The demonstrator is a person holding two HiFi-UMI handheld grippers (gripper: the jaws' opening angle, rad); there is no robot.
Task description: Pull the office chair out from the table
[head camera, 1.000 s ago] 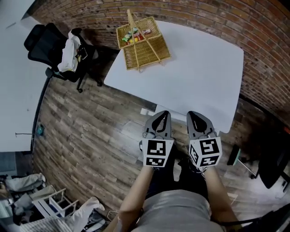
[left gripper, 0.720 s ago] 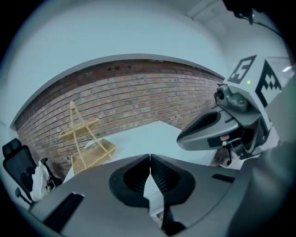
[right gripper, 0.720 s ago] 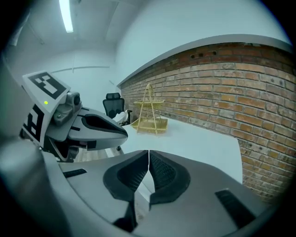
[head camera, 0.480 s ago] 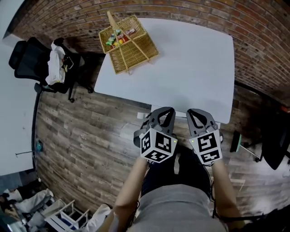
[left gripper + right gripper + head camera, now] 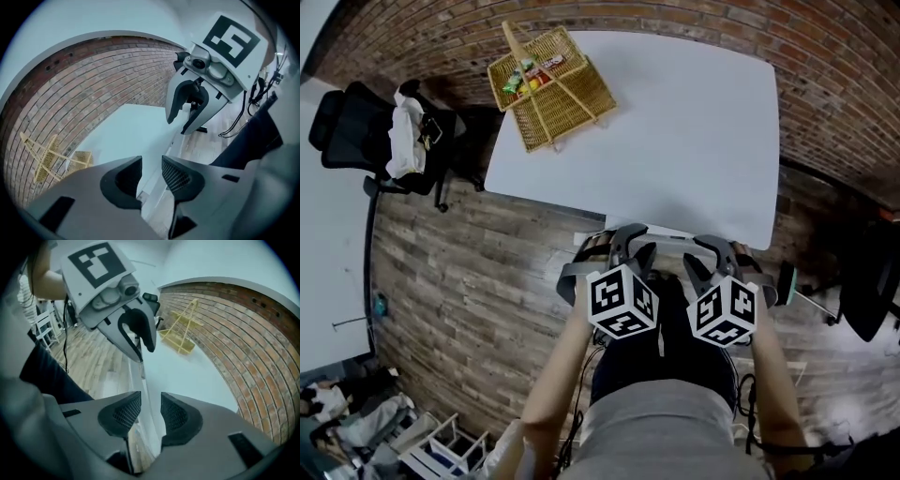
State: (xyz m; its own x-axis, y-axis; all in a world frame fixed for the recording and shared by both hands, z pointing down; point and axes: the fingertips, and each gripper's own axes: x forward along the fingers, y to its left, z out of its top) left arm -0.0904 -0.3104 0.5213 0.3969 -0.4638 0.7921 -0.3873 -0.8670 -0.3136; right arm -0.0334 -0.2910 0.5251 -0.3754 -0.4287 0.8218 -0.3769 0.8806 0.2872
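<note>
Right hand-held gripper (image 5: 149, 401) just opened (nothing between); white table (image 5: 187, 376) beyond.

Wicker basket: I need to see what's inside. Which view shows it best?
The head view: it looks down into the wicker basket on the white table, so the colourful contents show. Both gripper views catch it small and side-on, contents hidden.

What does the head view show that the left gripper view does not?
Head view only: the black office chair, draped with a white cloth, standing left of the table. Left gripper view only: the left gripper seen close up, its jaws apart, just opened, with nothing between them. Both: the table, the wicker basket and the brick wall.
</note>
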